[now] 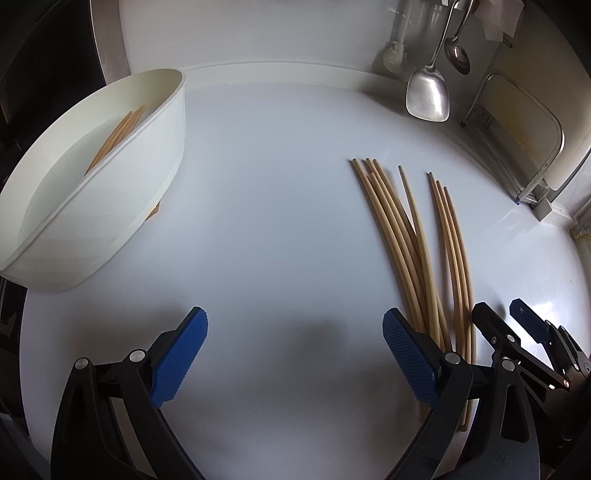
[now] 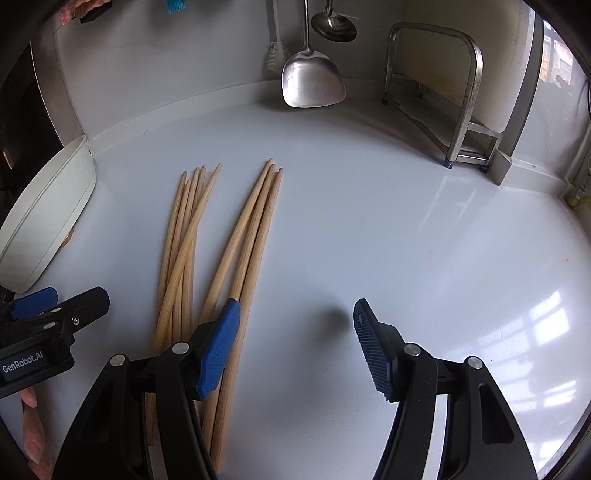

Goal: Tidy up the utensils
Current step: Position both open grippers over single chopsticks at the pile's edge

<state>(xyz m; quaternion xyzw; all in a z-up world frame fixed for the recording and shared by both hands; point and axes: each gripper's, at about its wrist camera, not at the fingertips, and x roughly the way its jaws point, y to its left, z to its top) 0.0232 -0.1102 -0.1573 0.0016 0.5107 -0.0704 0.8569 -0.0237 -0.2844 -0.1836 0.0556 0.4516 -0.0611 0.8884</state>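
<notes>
White counter point(image 1: 280, 192) carries a white tub point(image 1: 110, 206) far left, evidently the collecting place since chopsticks already lie inside. Loose bamboo chopsticks point(image 2: 221, 251) fan right of it. Left gripper point(image 1: 295, 350) and right gripper point(image 2: 295, 332) both hang spread, empty.

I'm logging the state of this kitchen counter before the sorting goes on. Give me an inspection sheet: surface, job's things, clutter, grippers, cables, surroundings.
Surface: white counter, glossy, with window reflections.
Job's things: loose chopsticks lying on the counter in two rough bunches; white container at the left with a few chopsticks inside.
Clutter: nothing seen on the counter itself; a small brown thing peeks from under the container, unclear what.
Grippers: left gripper open, empty, above bare counter; right gripper open, empty, one finger over the chopsticks.
Cables: nothing seen.
Surroundings: metal spatula, ladle and brush hanging at the back wall; metal rack in the right corner.
</notes>
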